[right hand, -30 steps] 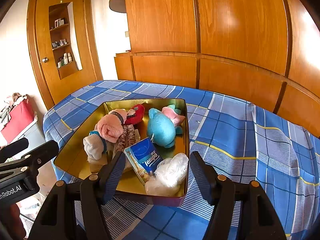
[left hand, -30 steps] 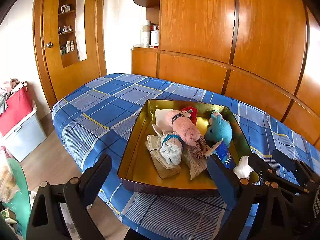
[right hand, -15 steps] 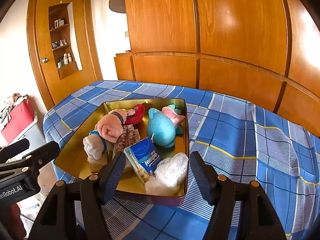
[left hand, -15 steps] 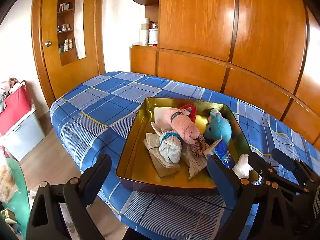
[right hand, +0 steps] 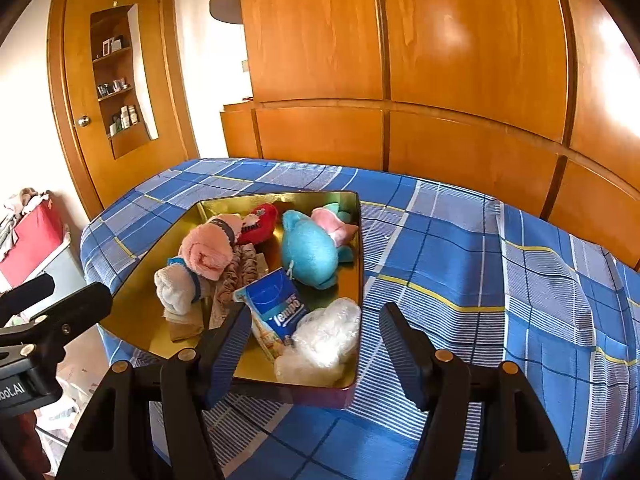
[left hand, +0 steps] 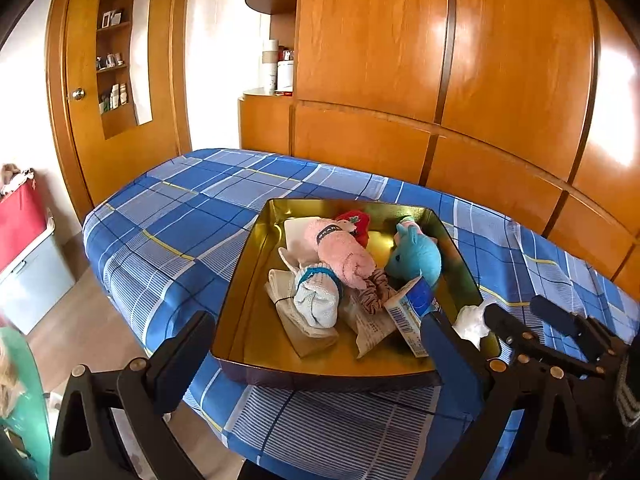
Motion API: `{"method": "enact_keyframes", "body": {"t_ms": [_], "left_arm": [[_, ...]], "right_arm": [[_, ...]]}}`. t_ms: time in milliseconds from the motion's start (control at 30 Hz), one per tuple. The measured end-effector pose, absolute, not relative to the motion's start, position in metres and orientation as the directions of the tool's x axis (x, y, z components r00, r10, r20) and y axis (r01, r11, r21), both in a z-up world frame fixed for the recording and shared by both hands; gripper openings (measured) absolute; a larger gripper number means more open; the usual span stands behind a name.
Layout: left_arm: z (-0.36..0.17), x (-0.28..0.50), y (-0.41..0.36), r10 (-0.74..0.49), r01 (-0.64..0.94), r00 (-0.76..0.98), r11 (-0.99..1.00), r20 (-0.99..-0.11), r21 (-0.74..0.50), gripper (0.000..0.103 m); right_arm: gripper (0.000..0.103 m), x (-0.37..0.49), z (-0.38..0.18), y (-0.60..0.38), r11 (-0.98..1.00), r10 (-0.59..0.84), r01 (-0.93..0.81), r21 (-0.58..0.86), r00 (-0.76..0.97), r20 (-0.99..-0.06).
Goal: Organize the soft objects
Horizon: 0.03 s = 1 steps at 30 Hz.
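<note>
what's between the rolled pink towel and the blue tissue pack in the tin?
A brownish fabric scrunchie lies between the rolled pink towel and the blue Tempo tissue pack inside the gold metal tin. Clearest in the right wrist view.

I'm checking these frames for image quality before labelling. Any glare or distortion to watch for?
Left wrist view: bright glare patches on the wardrobe panels, straight panel seams bowed by the fisheye, dark corners. Right wrist view: same bowing, blown-out highlight at the right edge, sheen on the gold tray wall; the toys inside stay sharp.
</note>
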<state>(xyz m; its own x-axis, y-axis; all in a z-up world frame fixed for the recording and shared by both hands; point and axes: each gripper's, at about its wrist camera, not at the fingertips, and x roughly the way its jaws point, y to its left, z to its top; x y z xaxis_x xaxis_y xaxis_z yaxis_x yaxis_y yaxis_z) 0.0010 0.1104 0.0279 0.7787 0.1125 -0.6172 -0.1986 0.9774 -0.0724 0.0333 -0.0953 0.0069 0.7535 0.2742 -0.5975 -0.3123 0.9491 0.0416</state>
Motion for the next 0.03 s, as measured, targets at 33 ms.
{"method": "enact_keyframes", "body": {"t_ms": [33], "left_arm": [[0.0283,0.0015,0.1101,0.114,-0.198,0.778,0.978,-0.618,-0.07,0.102]], "right_arm": [[0.067,0.0341,0.008,-0.0993,0.951,0.269,-0.308,0.038,0.757,-0.596]]}}
